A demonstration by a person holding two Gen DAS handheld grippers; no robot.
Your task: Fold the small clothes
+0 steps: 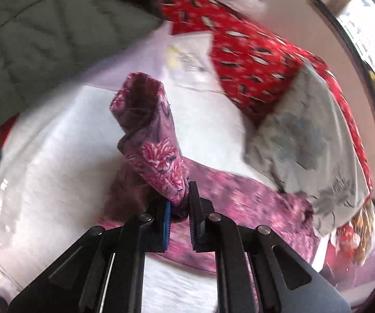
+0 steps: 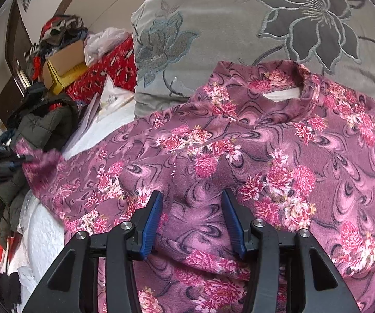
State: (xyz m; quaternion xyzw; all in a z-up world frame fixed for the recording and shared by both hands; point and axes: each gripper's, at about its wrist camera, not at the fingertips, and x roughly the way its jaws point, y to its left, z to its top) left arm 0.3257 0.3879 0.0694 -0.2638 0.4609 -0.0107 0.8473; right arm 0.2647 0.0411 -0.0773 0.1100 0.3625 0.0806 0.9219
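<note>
Folding has begun on one garment: a purple floral top spread over the white bedcover, neck opening at 12 o'clock in the right wrist view, against the grey flowered cushion.

Left gripper: jaws clenched on the sleeve cuff. The cuff stands up from the pads toward 12 o'clock, raised off the cover. In the right wrist view the same gripper sits at 9 o'clock, sleeve stretched toward it.

Right gripper: jaws parted, pads either side of a low ridge of the top's body at 6 o'clock. Cloth lies between them; the pads do not appear to press it, so I read it as released and hovering low.

Step in hand, by my reading: drawing the sleeve in across the body. The next move likely calls for carrying the cuff toward 3 o'clock over the chest while the right gripper pins the body flat.

Count: one top, one sleeve held, two grippers, one cushion, one dark padded jacket, one cardboard box at 10 o'clock.
</note>
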